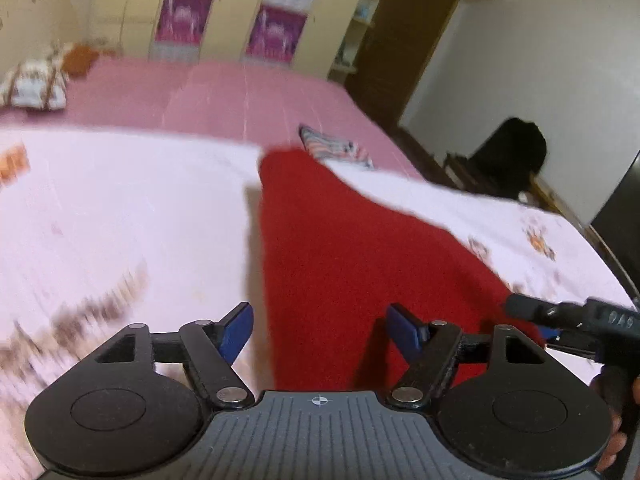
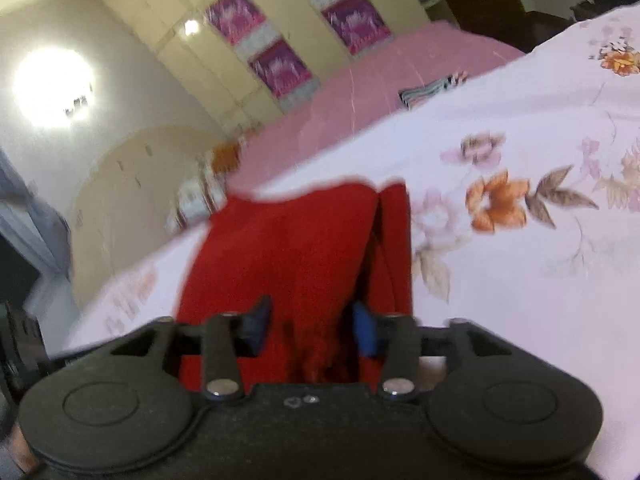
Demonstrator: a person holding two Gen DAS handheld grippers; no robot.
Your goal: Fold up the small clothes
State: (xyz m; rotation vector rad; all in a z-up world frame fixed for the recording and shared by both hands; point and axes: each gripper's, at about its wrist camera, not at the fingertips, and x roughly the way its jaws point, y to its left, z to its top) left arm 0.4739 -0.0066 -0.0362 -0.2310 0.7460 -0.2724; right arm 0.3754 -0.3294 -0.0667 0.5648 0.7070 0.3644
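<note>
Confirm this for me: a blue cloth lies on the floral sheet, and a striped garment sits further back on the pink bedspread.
One thing is wrong: the cloth is red, not blue. The left wrist view shows it lying on the floral sheet, and the striped garment does sit further back on the pink bedspread.

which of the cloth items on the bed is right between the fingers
The red cloth, spread on the flowered sheet directly in front of both grippers. The striped cloth lies farther back on the pink cover, and the patterned bundle sits far left.
</note>
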